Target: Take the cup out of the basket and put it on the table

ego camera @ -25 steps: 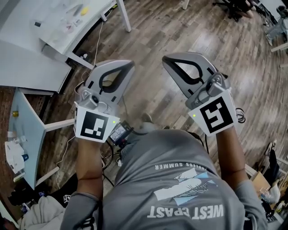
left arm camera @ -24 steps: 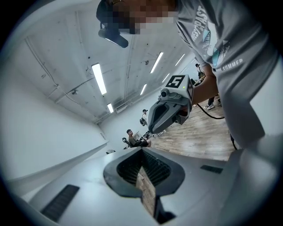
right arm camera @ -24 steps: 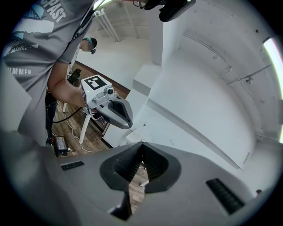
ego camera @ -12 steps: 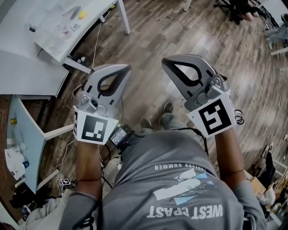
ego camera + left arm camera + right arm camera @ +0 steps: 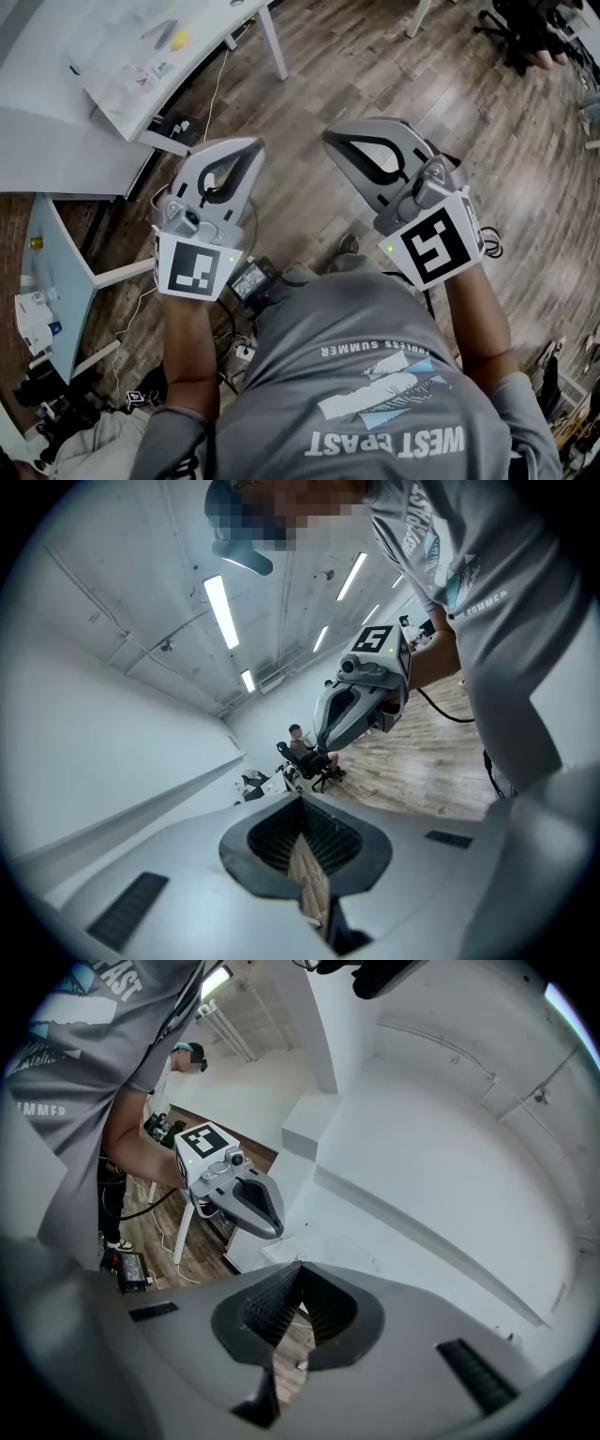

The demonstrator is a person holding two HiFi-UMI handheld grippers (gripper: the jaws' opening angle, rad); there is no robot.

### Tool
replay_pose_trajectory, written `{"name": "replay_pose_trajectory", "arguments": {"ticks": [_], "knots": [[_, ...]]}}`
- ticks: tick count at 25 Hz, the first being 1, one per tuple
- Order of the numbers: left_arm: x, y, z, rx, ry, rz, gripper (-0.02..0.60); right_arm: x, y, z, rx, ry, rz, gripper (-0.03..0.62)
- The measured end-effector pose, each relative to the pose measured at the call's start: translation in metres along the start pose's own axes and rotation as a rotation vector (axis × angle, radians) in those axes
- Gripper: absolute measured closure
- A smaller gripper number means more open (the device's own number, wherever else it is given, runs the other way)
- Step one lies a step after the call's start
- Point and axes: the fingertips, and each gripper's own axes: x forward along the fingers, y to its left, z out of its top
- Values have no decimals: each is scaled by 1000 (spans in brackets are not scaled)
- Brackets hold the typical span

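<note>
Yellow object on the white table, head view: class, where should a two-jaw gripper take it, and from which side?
Probably from above, jaws closing across the narrow middle: the yellow object lies flat on the white table and looks small and slightly elongated, with no handle showing. It is too small here to judge more.

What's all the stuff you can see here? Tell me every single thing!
Floor: one, brown wood, under everything.
Table: one, white, upper left, papers on it.
Yellow thing: one, yellow, on that table.
Small table: one, pale blue, left edge.
Black box: one, black, floor by the feet.
Office chair: one, black, top right.
Cup, basket: none in view.
Shirt: one, grey, bottom.
Left gripper: one, grey, shut, empty, centre left.
Right gripper: one, grey, shut, empty, centre right.
</note>
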Motion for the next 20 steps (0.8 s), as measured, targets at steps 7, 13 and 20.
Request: {"name": "replay_pose_trajectory", "arguments": {"ticks": [7,13,20], "knots": [[37,22,-4,58,29,17,574,14,-43,-16,-68,-11,1,583],[50,59,-40,153,59,29,574,60,-70,-24,-121,24,-12,583],[57,123,-73,223,-53,63,574,115,-110,-7,-262,24,-112,583]]}}
